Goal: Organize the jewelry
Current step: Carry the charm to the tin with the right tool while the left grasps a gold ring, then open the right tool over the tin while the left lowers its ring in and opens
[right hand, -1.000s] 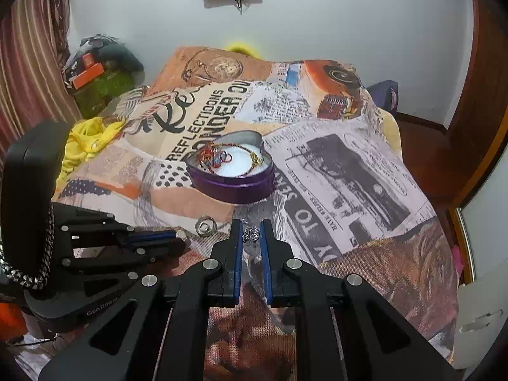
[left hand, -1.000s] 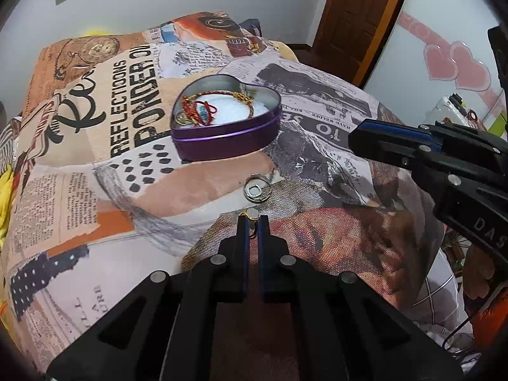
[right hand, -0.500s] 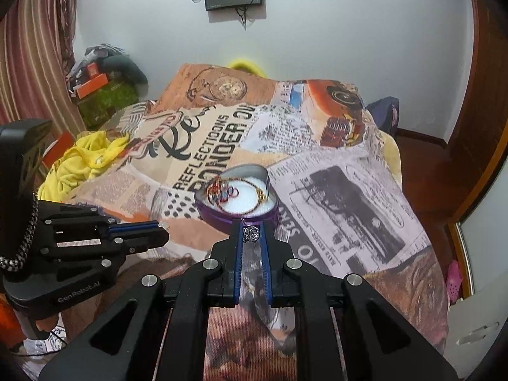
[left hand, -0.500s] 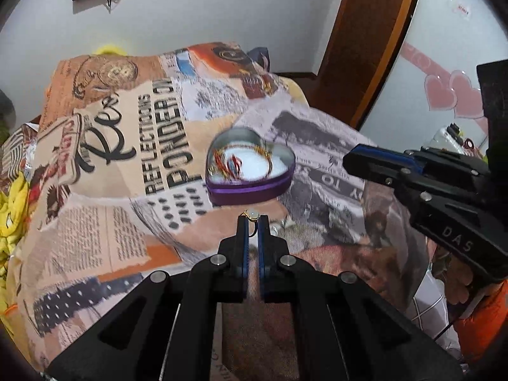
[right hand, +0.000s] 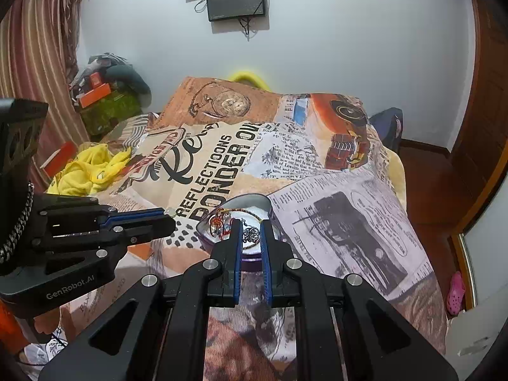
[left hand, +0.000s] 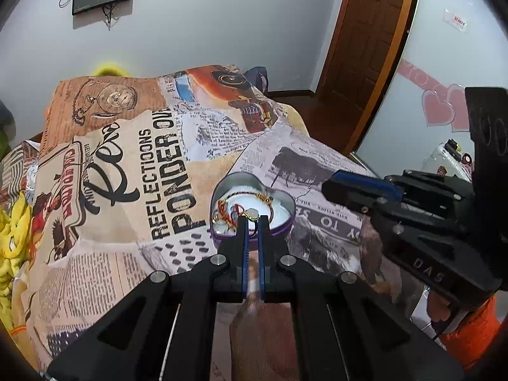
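Note:
A purple heart-shaped tin [left hand: 281, 192] with white lining sits mid-bed and holds red and gold bracelets [left hand: 227, 211]. It also shows in the right wrist view [right hand: 254, 201]. My left gripper [left hand: 252, 220] is shut on a small gold ring with a round top [left hand: 253, 213], held above the tin's near edge. My right gripper [right hand: 249, 227] is shut on a silver filigree pendant [right hand: 251, 234], also held over the tin. Each gripper shows in the other's view, the right [left hand: 397, 200] and the left [right hand: 104, 225].
The bed is covered by a newspaper-print blanket [right hand: 333, 171]. Yellow cloth [right hand: 90, 168] lies at its left edge. A wooden door [left hand: 371, 41] stands at the back right. Clutter is piled in the left corner [right hand: 104, 101].
Both grippers have risen from the blanket with their jewelry and moved forward over the heart tin. The tin now sits right at the fingertips.

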The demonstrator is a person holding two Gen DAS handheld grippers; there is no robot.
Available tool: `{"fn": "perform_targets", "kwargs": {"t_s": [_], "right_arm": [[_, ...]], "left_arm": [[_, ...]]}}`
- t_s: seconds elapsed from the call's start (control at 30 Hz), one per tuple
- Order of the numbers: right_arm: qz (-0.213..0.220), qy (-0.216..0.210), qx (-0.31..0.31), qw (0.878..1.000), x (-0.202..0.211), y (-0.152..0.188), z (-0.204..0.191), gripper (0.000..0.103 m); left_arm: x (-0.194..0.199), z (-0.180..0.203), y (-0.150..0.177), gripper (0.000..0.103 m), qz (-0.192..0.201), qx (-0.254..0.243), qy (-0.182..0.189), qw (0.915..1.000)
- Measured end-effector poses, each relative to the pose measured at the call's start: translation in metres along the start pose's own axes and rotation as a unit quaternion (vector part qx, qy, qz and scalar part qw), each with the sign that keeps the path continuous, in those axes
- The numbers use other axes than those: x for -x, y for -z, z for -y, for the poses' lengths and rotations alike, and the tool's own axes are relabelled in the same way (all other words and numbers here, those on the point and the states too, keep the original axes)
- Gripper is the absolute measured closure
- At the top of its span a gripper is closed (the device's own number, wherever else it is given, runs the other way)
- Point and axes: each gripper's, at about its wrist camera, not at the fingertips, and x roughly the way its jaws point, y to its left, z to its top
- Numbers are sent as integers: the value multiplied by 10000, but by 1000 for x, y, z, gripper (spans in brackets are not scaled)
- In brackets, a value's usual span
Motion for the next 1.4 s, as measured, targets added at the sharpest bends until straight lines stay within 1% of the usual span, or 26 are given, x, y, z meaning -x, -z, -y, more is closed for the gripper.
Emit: {"fn": "perform_targets", "kwargs": {"t_s": [0.23,0.43,0.67,0.97,1.23,1.4], "right_arm": [[-86,-33,-13,10000,-15,-2,4,93],[-257,-107,31,9996,-32,-3,5,93],[-470,-238,1,9986,-49,0,10,93],[-632,-287,1,9976,-60,4,14,93],[-680,-302,89,9972,-62,3,12,93],[-763,-298,88,9966,-65,4,12,93]], "left_arm": [[-14,-1,-10,100,-54,-42,84,9999],[-32,-2,-12,100,-197,-127,119,9997],[-48,-10,-14,100,-328,-64,249,9991],[-65,-15,-17,100,-518,33,372,9980],[-64,-20,-19,100,-489,146,374,9980],[-54,-20,-20,99,-393,104,248,9989]]}}
